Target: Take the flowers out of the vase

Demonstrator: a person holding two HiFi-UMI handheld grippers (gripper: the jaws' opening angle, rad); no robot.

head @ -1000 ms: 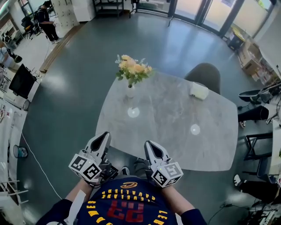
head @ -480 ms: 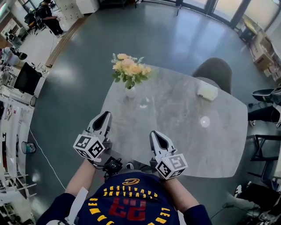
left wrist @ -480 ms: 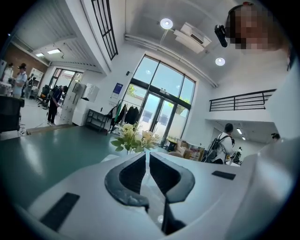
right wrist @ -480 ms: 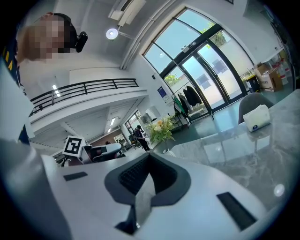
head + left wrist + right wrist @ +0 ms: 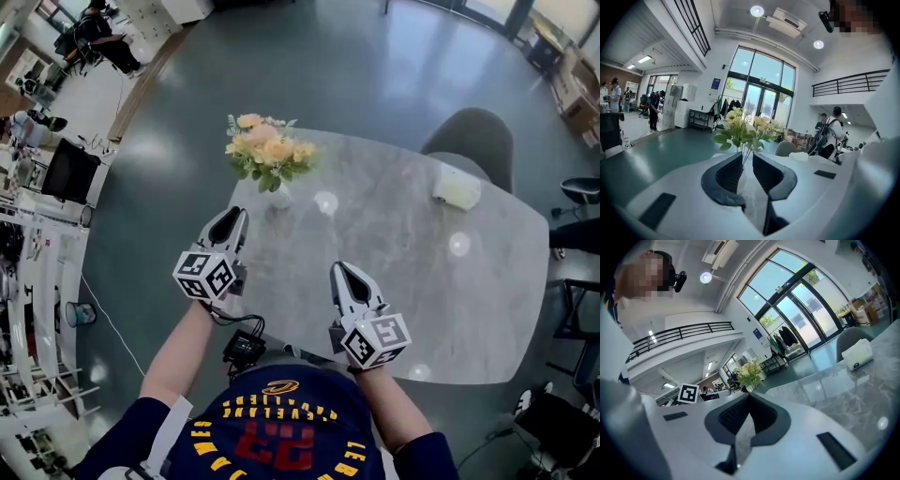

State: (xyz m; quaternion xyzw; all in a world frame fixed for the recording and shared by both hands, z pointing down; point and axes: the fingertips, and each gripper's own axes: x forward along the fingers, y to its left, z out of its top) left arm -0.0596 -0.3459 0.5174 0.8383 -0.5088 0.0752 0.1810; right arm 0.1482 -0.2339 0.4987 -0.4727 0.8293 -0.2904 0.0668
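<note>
flowers in vase, upright near far-left edge of table | left gripper at left edge, near vase, not touching, jaws just opening slightly, nothing between | right gripper clenched, empty, over near edge | bare marble ahead

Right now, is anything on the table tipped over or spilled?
No, nothing stands out. The vase stands upright near the far left corner of the table with the flowers in it, and the white box sits flat near the far edge. No spill shows.
</note>
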